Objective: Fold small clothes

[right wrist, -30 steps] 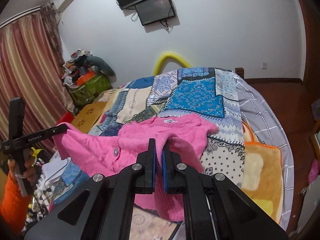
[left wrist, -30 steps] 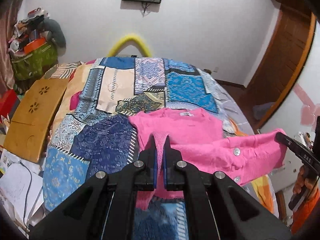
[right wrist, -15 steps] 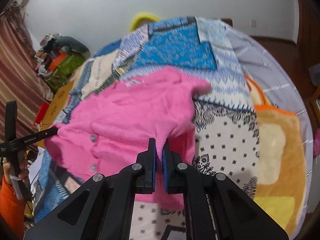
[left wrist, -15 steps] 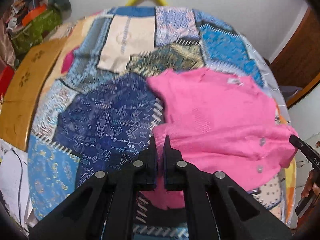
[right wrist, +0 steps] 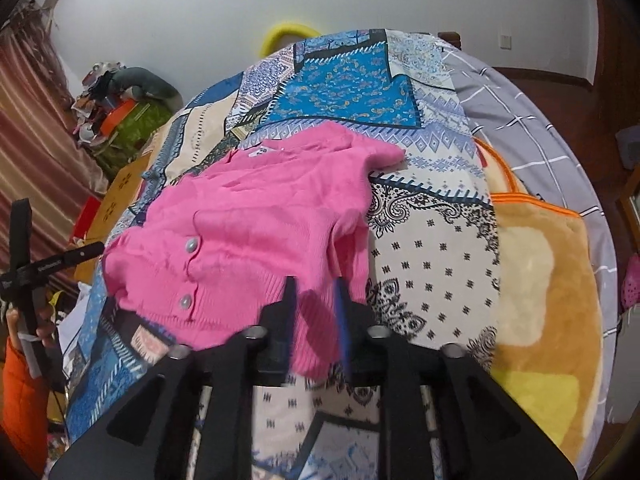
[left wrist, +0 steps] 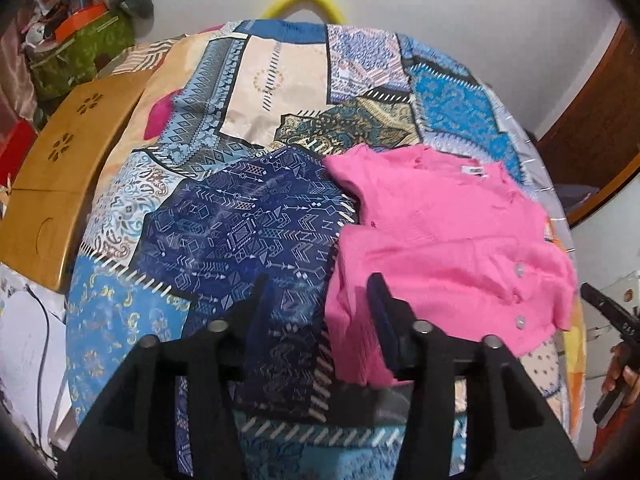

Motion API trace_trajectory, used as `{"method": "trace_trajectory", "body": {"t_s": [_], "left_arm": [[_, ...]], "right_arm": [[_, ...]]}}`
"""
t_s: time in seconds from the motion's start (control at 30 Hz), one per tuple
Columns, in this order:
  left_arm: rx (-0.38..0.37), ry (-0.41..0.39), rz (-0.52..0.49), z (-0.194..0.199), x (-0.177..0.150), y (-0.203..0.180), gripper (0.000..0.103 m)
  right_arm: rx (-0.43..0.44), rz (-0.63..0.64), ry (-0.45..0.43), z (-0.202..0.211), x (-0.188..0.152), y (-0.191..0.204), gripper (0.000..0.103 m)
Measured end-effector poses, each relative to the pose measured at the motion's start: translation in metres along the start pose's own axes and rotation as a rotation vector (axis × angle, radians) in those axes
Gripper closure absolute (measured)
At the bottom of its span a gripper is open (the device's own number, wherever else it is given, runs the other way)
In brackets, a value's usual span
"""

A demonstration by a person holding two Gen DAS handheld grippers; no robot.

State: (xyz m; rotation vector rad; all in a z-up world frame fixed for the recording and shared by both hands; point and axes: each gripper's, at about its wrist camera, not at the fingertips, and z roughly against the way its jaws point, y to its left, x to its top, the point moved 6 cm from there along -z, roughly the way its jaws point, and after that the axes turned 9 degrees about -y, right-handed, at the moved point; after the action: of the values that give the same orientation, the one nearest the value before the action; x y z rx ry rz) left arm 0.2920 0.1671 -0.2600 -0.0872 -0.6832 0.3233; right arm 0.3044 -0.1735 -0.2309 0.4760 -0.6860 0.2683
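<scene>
The pink cardigan (left wrist: 448, 248) lies on the patchwork bedspread (left wrist: 224, 216), folded over on itself so its buttoned edge faces the camera side of the bed; what is under the fold is hidden.

The left gripper (left wrist: 318, 288) has just been opening its jaws, and they now stand apart. The cardigan's near left corner lies between them and drapes against the right finger, but the pads no longer press on it.

The right gripper (right wrist: 314, 284) has also just been opening its jaws, leaving a narrower gap. The cardigan's hem sits in that gap; whether cloth still brushes a pad is hard to tell, because the fingertips are blurred.

In the left wrist view the other gripper is cut off at the picture's edge, beyond the cardigan. The bedspread's near end is hidden behind the gripper bodies in both views. The label at the cardigan's collar is too small to read.
</scene>
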Motion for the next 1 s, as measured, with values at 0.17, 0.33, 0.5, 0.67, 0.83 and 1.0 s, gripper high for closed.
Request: {"method": "trace_trajectory", "body": {"t_s": [0.17, 0.33, 0.5, 0.67, 0.83, 1.0], "left_arm": [[-0.023, 0.007, -0.01, 0.013, -0.013, -0.001, 0.05], [-0.032, 0.059, -0.018, 0.005, -0.036, -0.005, 0.049], [-0.048, 0.094, -0.011, -0.009, -0.05, -0.01, 0.05], [-0.053, 0.103, -0.017, -0.015, -0.053, -0.014, 0.07], [-0.05, 0.097, -0.045, -0.014, -0.052, -0.018, 0.097], [-0.051, 0.044, -0.062, 0.005, -0.044, -0.022, 0.099]], "right_arm": [[-0.028, 0.014, -0.024, 0.01, -0.005, 0.001, 0.051], [-0.008, -0.027, 0.015, 0.0, -0.02, 0.001, 0.051], [0.0, -0.022, 0.052, -0.011, -0.035, 0.006, 0.051], [0.013, -0.043, 0.047, -0.018, -0.035, 0.006, 0.078], [0.018, -0.017, 0.036, -0.016, -0.033, 0.013, 0.094], [0.053, 0.015, 0.007, -0.002, -0.026, 0.027, 0.096]]}}
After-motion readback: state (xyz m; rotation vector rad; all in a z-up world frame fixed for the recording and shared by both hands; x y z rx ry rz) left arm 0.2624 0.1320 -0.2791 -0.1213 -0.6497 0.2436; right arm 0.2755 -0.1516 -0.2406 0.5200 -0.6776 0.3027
